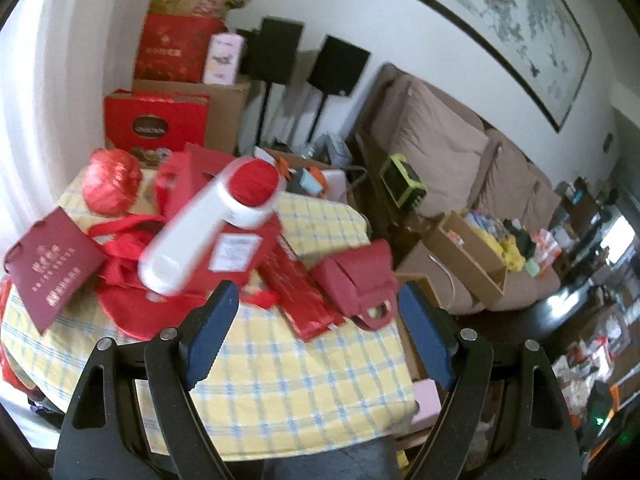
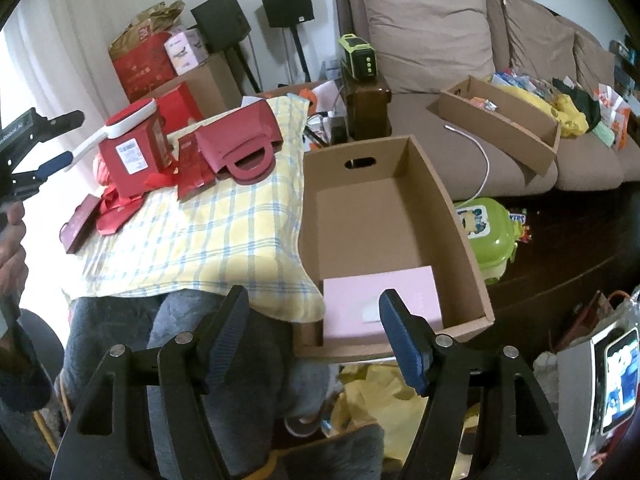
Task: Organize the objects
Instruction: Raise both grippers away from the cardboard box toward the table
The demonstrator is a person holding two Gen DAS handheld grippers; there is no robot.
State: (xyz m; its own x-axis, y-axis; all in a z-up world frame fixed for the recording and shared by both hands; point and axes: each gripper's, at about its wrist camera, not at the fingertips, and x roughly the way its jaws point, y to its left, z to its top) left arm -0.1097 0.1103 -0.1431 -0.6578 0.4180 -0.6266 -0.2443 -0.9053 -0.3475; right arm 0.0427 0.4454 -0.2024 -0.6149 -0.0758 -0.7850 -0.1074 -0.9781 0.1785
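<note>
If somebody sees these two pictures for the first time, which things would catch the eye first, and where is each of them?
First comes the heap of red gift boxes on the yellow checked tablecloth, with a white-handled red brush lying on top of it. Next is the open cardboard box beside the table, holding only a pink box at its near end. Both grippers, left and right, are empty, and the right one's jaws are opening.

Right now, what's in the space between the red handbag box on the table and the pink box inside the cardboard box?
Mostly bare checked tablecloth, then the cardboard box's wall. The right wrist view shows the red handbag box and the pink box.
</note>
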